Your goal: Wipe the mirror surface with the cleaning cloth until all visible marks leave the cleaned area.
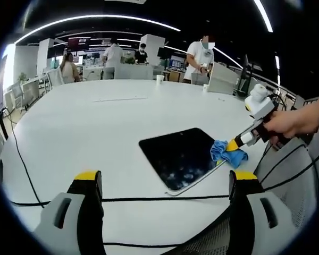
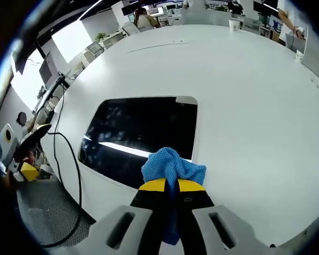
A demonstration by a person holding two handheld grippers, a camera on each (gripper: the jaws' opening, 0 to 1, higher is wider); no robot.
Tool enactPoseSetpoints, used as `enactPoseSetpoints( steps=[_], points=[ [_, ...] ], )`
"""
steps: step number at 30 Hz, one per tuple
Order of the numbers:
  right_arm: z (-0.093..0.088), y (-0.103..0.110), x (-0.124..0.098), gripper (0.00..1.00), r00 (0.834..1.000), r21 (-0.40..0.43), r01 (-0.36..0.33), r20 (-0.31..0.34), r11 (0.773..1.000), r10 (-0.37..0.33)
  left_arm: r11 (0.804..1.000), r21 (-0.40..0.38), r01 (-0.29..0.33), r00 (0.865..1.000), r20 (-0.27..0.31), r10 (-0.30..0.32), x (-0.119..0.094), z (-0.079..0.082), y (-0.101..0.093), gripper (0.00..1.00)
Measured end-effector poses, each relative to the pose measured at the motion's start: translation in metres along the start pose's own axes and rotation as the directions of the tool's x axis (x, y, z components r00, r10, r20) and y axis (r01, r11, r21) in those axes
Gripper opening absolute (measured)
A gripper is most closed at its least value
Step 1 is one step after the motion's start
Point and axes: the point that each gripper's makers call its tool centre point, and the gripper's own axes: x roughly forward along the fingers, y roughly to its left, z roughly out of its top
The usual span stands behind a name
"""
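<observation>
A dark rectangular mirror (image 1: 178,155) (image 2: 141,130) lies flat on the white table (image 1: 95,127), near its front edge. Whitish smudges show on its near part in the left gripper view. My right gripper (image 2: 171,186) is shut on a blue cleaning cloth (image 2: 173,166) and holds it at the mirror's near edge. From the right of the left gripper view, that same gripper (image 1: 235,145) presses the cloth (image 1: 227,153) on the mirror's right corner. My left gripper (image 1: 165,183) hovers open over the table's front edge, short of the mirror, with nothing between its jaws.
Black cables (image 1: 149,199) (image 2: 69,159) run along the table's front edge. A mesh chair (image 1: 212,241) sits below it. Paper cups (image 1: 159,78) stand far back, where several people are. A hand (image 1: 292,121) holds the right gripper.
</observation>
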Motion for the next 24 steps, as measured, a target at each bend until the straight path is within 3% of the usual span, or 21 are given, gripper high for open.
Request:
enactPoseSetpoints(
  steps=[24],
  points=[
    [0.057, -0.017, 0.028, 0.00, 1.000, -0.042, 0.029, 0.008, 0.999, -0.028, 1.000, 0.009, -0.018, 1.000, -0.006, 0.018, 0.000, -0.002, 0.005, 0.99]
  ],
)
